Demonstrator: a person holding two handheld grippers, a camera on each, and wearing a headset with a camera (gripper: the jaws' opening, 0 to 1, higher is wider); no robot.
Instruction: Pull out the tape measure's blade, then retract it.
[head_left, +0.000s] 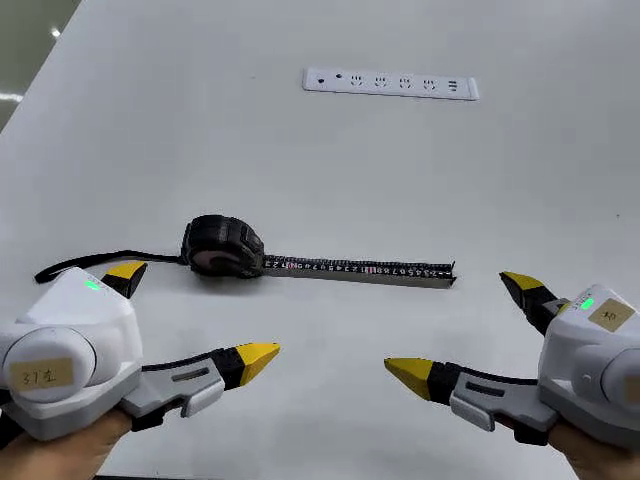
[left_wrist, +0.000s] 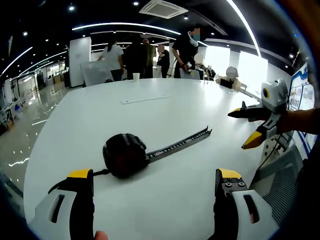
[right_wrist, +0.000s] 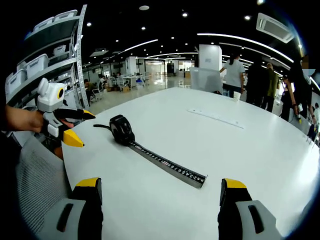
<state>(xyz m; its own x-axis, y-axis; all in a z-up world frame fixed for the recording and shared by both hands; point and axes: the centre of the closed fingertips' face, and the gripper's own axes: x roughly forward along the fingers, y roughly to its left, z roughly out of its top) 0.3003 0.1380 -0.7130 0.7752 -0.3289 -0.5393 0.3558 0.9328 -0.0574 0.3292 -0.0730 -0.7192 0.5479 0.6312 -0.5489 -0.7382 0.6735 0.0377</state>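
A black tape measure lies on the white table, its blade drawn out to the right and flat on the surface. A black wrist strap trails left from the case. My left gripper hovers open in front of the case, touching nothing. My right gripper hovers open near the blade's hooked end, also empty. In the left gripper view the case and blade lie ahead of the open jaws. The right gripper view shows the blade's end between its jaws and the case farther off.
A white power strip lies at the far side of the table. Several people stand beyond the table's far edge. A grey mesh chair sits by the near edge. Shelving with bins stands in the room.
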